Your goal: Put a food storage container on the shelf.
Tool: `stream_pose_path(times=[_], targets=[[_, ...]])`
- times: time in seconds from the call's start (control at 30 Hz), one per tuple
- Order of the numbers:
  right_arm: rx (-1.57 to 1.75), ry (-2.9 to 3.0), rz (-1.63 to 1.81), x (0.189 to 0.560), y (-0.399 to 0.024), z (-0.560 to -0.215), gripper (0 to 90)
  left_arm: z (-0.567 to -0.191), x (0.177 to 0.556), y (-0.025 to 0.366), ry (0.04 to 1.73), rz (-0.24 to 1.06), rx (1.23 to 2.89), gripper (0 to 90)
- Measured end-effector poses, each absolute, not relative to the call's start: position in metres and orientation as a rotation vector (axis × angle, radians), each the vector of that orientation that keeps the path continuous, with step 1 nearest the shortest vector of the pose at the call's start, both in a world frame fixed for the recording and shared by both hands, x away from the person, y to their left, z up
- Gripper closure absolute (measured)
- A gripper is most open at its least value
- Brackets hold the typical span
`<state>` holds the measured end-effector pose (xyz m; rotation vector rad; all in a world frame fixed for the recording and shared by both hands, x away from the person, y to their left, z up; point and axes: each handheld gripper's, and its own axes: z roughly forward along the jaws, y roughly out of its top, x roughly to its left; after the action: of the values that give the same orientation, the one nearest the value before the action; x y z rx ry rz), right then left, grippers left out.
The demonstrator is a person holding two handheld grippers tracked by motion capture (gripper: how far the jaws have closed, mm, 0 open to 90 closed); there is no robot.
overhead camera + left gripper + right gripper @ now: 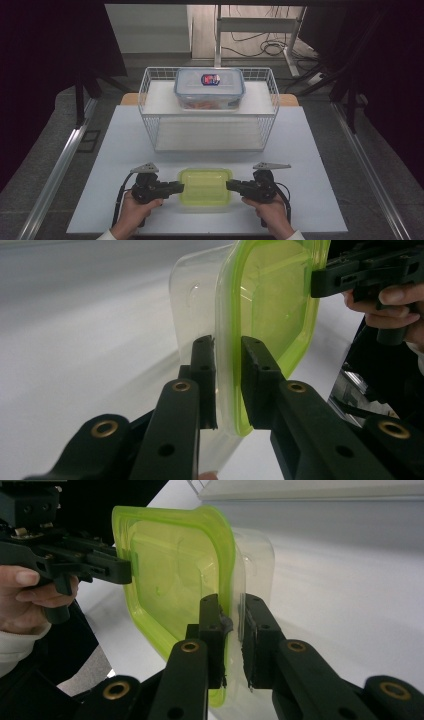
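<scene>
Low centre of the high view: left hand-held gripper [179, 188] and right hand-held gripper [231, 185] clamp opposite ends of the green-lidded container [205, 188] on the bench [125, 135]; lifting evenly should keep it level.

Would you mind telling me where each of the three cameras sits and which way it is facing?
High view: above the person's side, looking forward and down on the table; forearms, left gripper and right gripper flank the green-lidded container.
Left gripper view: rides the left gripper, looking along its jaws, which clamp the container's rim.
Right gripper view: rides the right gripper, clamping the opposite rim.
Shared: each gripper view shows the container and the other hand's gripper.
</scene>
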<state>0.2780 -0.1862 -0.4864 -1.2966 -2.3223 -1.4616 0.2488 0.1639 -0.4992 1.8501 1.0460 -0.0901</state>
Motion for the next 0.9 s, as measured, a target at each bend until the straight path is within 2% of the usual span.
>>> stream_pose_path(times=[0.67,0.9], targets=[[-1.253,-2.38,-1.519,0.277,-0.185,-0.471,80.3,-0.479,0.251,0.165,0.996,-0.036,1.858,78.7],[-1.233,-2.417,-1.555,0.279,-0.186,-0.453,80.2,-0.469,0.256,0.163,0.989,-0.022,1.852,78.8]])
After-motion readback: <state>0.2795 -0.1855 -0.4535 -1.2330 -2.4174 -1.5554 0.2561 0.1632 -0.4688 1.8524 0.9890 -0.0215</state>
